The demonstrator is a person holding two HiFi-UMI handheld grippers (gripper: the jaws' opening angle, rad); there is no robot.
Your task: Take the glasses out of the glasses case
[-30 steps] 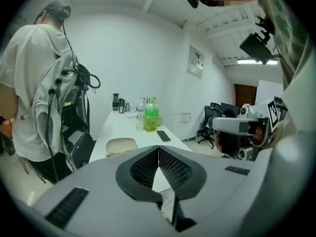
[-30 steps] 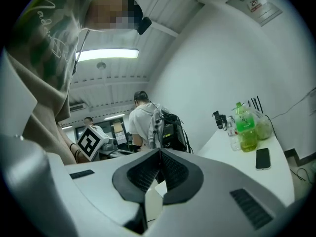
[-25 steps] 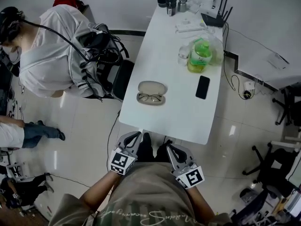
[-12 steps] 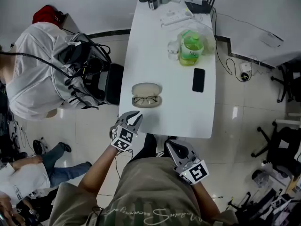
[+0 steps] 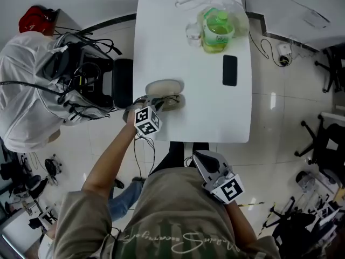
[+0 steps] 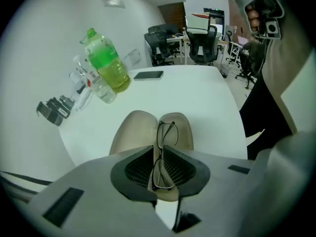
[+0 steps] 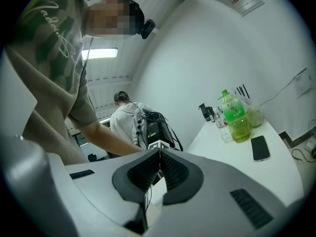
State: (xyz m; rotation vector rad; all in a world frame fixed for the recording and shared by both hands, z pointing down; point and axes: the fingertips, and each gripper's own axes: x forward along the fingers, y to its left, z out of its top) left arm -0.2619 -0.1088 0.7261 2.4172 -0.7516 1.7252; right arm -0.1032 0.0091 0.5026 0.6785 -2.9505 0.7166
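Right gripper (image 5: 207,163) hung low by the person's body, short of the table (image 5: 207,117) edge. Its jaws were pressed together with nothing between them.

Left gripper (image 6: 158,151) was out ahead of the right one, reaching over the near table edge. Its jaws were narrow and clamped on the glasses (image 6: 167,131): the near lens sat edge-on between the two ribbed pads, and the far lens stuck out past the jaw tips.

The glasses were folded and lay over the right-hand half of the open case (image 6: 132,131). The case sat directly under and just beyond the left jaw tips, its other half lying flat to the left of the jaws. Could not tell whether the frame was touching the case lining.

Phone (image 5: 229,70) lay face up beyond the left gripper and to its right, well apart from the case.

Green bottle (image 6: 107,63) stood upright farther out, ahead-left of the left jaws, with a small clear bottle (image 6: 102,90) just beside it.

A person in white (image 5: 27,85), off the table, stood left of the left gripper.
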